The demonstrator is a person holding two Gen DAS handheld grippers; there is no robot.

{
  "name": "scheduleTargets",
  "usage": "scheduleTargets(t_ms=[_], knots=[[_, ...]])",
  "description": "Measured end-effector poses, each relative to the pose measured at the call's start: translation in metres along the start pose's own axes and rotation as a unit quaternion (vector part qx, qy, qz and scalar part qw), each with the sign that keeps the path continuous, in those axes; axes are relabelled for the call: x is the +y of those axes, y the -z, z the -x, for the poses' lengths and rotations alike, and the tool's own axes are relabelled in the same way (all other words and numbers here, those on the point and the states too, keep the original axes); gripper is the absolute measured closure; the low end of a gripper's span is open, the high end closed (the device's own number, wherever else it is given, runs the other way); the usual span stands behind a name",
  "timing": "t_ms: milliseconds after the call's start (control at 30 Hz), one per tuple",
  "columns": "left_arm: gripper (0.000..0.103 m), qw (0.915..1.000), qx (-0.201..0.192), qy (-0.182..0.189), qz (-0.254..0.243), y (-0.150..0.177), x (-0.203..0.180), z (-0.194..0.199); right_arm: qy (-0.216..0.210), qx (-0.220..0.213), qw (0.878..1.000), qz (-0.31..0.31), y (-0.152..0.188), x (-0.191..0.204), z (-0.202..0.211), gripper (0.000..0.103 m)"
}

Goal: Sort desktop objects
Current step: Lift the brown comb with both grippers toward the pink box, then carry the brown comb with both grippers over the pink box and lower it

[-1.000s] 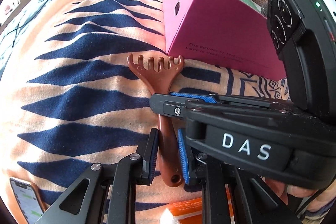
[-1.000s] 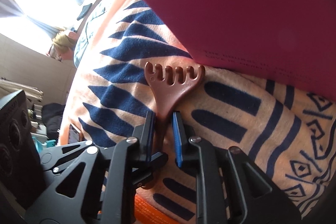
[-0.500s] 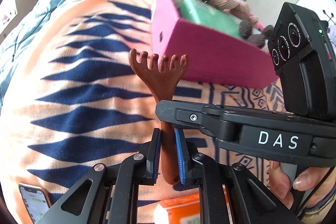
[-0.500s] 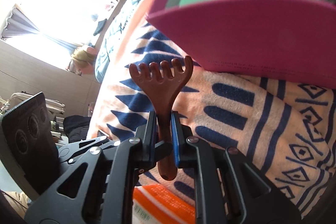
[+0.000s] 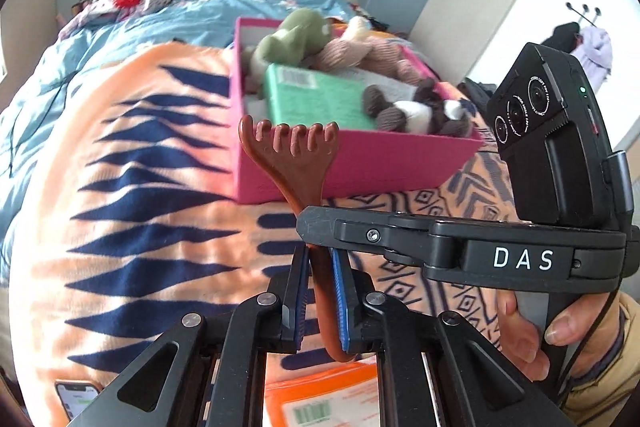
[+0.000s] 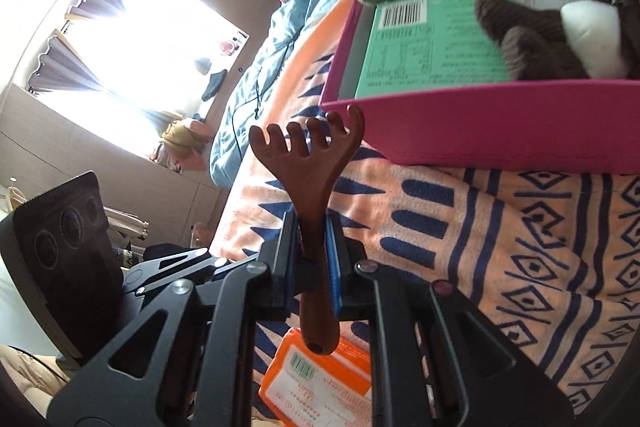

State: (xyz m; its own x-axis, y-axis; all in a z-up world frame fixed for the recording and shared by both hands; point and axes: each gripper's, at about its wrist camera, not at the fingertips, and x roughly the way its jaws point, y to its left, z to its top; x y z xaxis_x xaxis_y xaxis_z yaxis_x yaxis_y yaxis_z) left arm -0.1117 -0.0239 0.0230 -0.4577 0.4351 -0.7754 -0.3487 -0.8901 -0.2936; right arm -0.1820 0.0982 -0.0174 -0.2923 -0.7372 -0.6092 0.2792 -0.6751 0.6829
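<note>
bedroom setting, orange-and-navy blanket (image 5: 152,235) as work surface. left gripper (image 5: 320,301) clamped on the lower handle of the brown rake-shaped scratcher (image 5: 296,163); right gripper (image 6: 310,263) clamped on the same handle further up, crossing the left one. scratcher held clear of the blanket, tines up, just short of the near wall of the pink box (image 5: 400,163). box holds plush toys and a green carton (image 5: 316,99). orange packet (image 6: 320,379) and phone (image 5: 76,397) lie below, unsorted. step judged: carrying scratcher to box. next: carry over the rim, both jaws release.
</note>
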Motion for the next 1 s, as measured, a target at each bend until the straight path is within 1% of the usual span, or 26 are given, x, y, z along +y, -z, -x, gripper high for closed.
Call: scheduleTargets(t_ms=[233, 500, 833, 1000], knots=[[0.092, 0.9996, -0.015, 0.015, -0.019, -0.015, -0.013, 0.006, -0.002, -0.031, 1.000, 0.000, 0.001, 0.002, 0.023, 0.088], [0.092, 0.9983, -0.030, 0.031, -0.039, -0.041, -0.025, 0.011, 0.003, -0.069, 0.998, 0.000, -0.010, 0.005, 0.045, 0.087], [0.092, 0.9954, -0.038, 0.044, -0.076, -0.070, -0.047, -0.003, 0.015, -0.116, 0.993, -0.016, -0.028, -0.005, 0.077, 0.087], [0.092, 0.9940, -0.039, 0.049, -0.090, -0.088, -0.054, -0.017, 0.021, -0.137, 0.990, -0.030, -0.039, -0.013, 0.088, 0.087]])
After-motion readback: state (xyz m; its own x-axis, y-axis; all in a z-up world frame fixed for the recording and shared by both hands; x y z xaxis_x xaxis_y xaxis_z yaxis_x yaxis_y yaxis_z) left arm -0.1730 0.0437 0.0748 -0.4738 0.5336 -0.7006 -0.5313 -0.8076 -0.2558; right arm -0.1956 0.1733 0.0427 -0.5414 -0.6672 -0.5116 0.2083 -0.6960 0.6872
